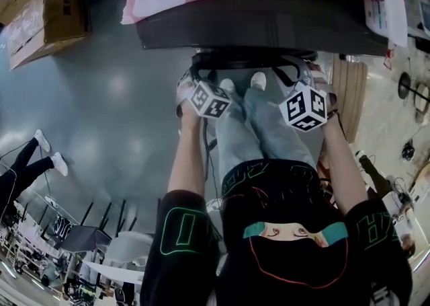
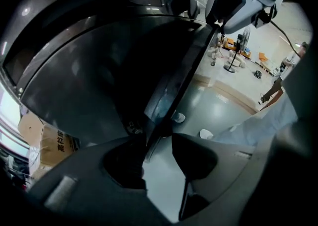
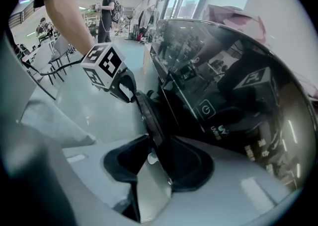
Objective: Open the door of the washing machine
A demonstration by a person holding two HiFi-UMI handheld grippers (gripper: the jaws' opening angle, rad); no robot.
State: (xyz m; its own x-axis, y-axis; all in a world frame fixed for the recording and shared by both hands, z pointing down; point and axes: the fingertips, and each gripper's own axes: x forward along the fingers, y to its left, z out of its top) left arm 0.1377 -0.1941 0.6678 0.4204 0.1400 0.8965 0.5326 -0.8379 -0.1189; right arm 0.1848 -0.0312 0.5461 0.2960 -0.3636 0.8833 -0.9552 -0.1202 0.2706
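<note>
The left tool has its jaws apart. The rim of the door runs up between them, close to one jaw, with bare floor showing beside the other, so nothing is pinched. The right tool is much the same: its jaws are parted astride the rim, which lies against one jaw and leaves a gap at the other. The two sit at opposite sides of the door, each in sight of the other along the rim (two hands for a one-hand job, I'd say).

The step in hand looks like taking hold of the door, with no swing begun. Next, I'd guess, a tool must close firmly on the rim and pull outward, toward the person, hard enough to free the catch. I can't tell where the hinge lies.

The door is on the front of the washer, just beyond the person's feet. Being round, it has no long axis. Its face points out from the washer at the person. I can't tell whether it is latched or just ajar.
</note>
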